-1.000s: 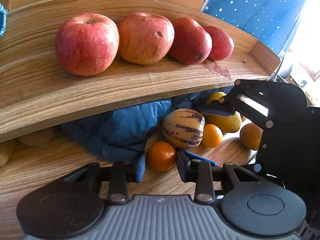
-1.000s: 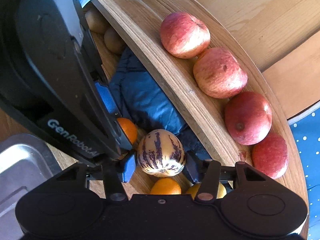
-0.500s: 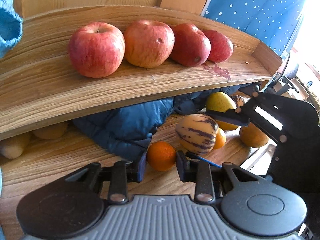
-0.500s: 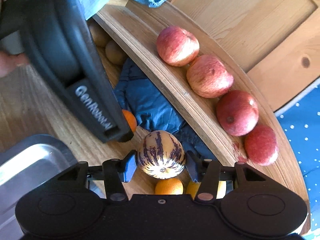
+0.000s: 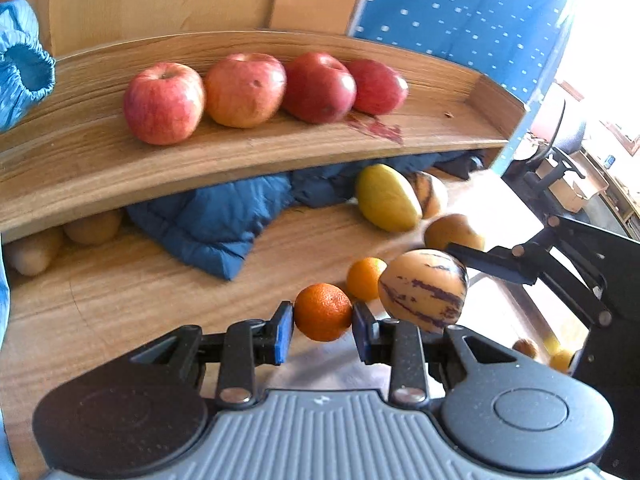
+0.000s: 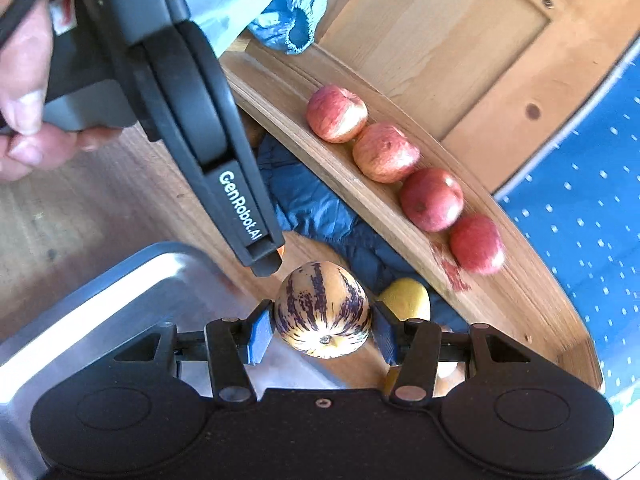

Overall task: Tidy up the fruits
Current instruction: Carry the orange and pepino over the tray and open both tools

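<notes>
My left gripper (image 5: 323, 326) is shut on a small orange (image 5: 323, 312) and holds it above the wooden table. My right gripper (image 6: 322, 330) is shut on a cream fruit with purple stripes, a pepino melon (image 6: 322, 310), also seen beside the orange as the pepino melon (image 5: 422, 290). Several red apples (image 5: 244, 90) sit in a row on the curved wooden shelf (image 5: 240, 152). On the table lie a second orange (image 5: 364, 278), a yellow mango (image 5: 386, 198), another striped melon (image 5: 430, 194) and a brownish fruit (image 5: 452, 232).
A crumpled blue jacket (image 5: 216, 220) lies under the shelf, with pale brown fruits (image 5: 92, 226) at its left. A metal tray (image 6: 100, 308) sits below my right gripper. A person's hand (image 6: 24, 100) holds the left gripper's body. A blue dotted panel (image 5: 460, 12) stands behind.
Both grippers have pulled back and up from the shelf, each carrying its fruit. The melon left the table beside the oranges, and the metal tray now fills more of the right wrist view.
</notes>
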The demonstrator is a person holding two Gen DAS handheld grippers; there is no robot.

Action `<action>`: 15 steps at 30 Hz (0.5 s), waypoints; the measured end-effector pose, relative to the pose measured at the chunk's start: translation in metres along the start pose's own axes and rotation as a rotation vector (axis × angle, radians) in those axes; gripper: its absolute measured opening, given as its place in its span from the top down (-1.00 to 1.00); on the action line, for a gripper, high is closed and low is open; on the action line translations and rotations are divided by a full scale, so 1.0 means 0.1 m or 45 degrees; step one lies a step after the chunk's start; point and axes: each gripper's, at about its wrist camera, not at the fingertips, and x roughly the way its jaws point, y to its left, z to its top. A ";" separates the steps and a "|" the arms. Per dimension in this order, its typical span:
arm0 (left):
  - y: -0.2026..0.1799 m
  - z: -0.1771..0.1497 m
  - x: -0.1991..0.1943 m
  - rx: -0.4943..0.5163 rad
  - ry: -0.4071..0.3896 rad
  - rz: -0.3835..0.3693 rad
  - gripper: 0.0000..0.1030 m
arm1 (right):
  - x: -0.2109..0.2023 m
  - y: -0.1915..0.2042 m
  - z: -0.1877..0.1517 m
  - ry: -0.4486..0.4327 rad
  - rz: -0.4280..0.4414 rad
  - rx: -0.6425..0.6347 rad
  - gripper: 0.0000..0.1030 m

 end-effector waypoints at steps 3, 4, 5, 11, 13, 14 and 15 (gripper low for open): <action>-0.14 -0.09 -0.06 0.013 0.010 -0.012 0.33 | -0.20 0.05 -0.10 0.005 -0.023 0.049 -0.04; -0.18 -0.12 -0.08 0.021 0.014 -0.016 0.33 | -0.23 0.05 -0.13 0.007 -0.030 0.061 -0.04; -0.23 -0.14 -0.10 0.032 0.018 -0.019 0.33 | -0.29 0.06 -0.17 0.010 -0.039 0.078 -0.04; -0.49 -0.33 -0.21 0.071 0.045 -0.044 0.33 | -0.61 0.15 -0.39 0.036 -0.088 0.168 -0.04; -0.57 -0.42 -0.24 0.075 0.056 -0.053 0.33 | -0.70 0.18 -0.46 0.050 -0.098 0.189 -0.04; -0.60 -0.46 -0.25 0.071 0.063 -0.056 0.33 | -0.75 0.20 -0.51 0.059 -0.101 0.201 -0.04; -0.63 -0.50 -0.27 0.068 0.068 -0.058 0.33 | -0.79 0.23 -0.55 0.066 -0.102 0.211 -0.04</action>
